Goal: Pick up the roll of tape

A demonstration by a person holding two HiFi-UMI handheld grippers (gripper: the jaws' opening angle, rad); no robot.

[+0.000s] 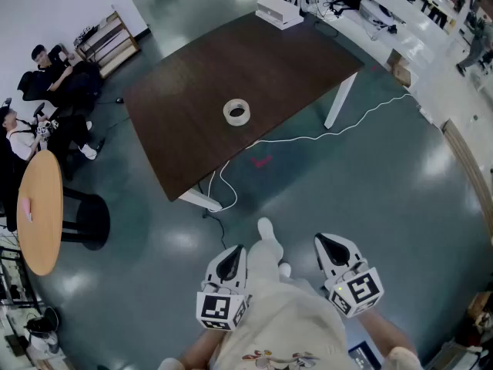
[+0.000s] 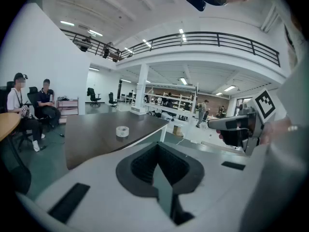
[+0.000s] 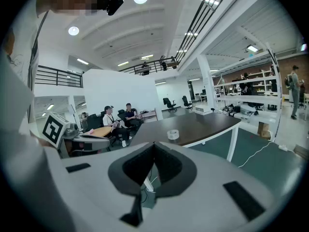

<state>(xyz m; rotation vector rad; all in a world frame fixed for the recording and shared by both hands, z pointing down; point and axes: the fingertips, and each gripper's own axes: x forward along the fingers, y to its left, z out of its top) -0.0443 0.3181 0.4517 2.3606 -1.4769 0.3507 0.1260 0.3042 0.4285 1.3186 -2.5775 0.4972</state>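
The roll of tape [image 1: 236, 112], a pale ring lying flat, sits near the middle of the dark brown table [image 1: 185, 141]. It also shows far ahead as a small tape roll [image 2: 122, 131] in the left gripper view and as a small tape roll [image 3: 173, 134] in the right gripper view. My left gripper [image 1: 229, 264] and right gripper [image 1: 333, 247] are held side by side close to the person's body, well short of the table. The left gripper [image 2: 158, 145] is shut with nothing in it. The right gripper [image 3: 154, 144] has its jaws together and also holds nothing.
A white box [image 1: 279, 11] stands at the table's far edge. A white cable [image 1: 308, 139] trails over the floor from under the table. At the left are a round wooden table [image 1: 38, 210], a black stool [image 1: 88, 220] and two seated people [image 1: 46, 75].
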